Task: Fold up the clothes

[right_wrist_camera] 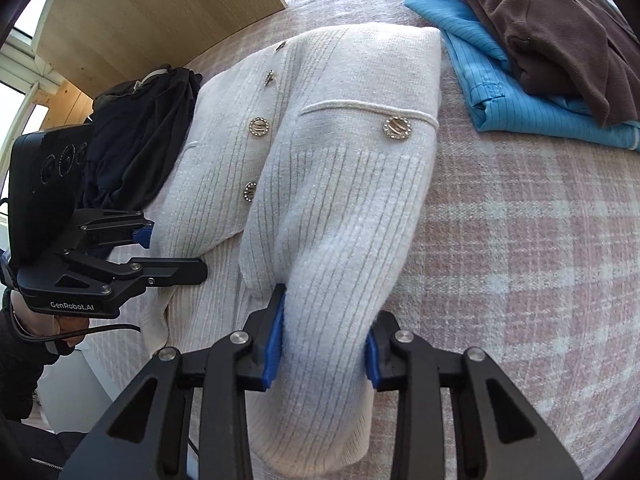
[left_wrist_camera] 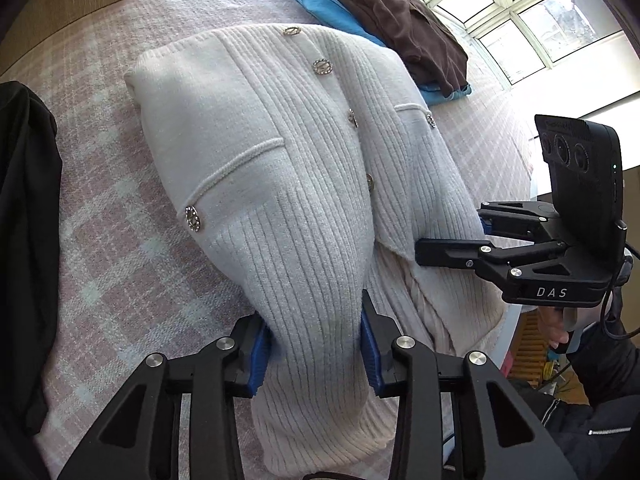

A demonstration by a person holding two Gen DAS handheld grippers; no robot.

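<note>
I am gripping the cardigan (left_wrist_camera: 280,152) hem with both grippers; left gripper (left_wrist_camera: 316,354) and right gripper (right_wrist_camera: 322,350) jaws are clamping bunched knit. Only the left view is showing windows (left_wrist_camera: 520,12); only the right, a wooden panel (right_wrist_camera: 160,4). The ribbed, buttoned cardigan is lying on the bed (right_wrist_camera: 520,220).

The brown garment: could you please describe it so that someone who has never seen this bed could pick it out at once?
Start at the pink checked bedspread and look past the white ribbed cardigan towards the windows. There a small stack of two folded clothes lies. The brown garment is the top one, dark and soft-looking, resting on the bright blue garment.
</note>
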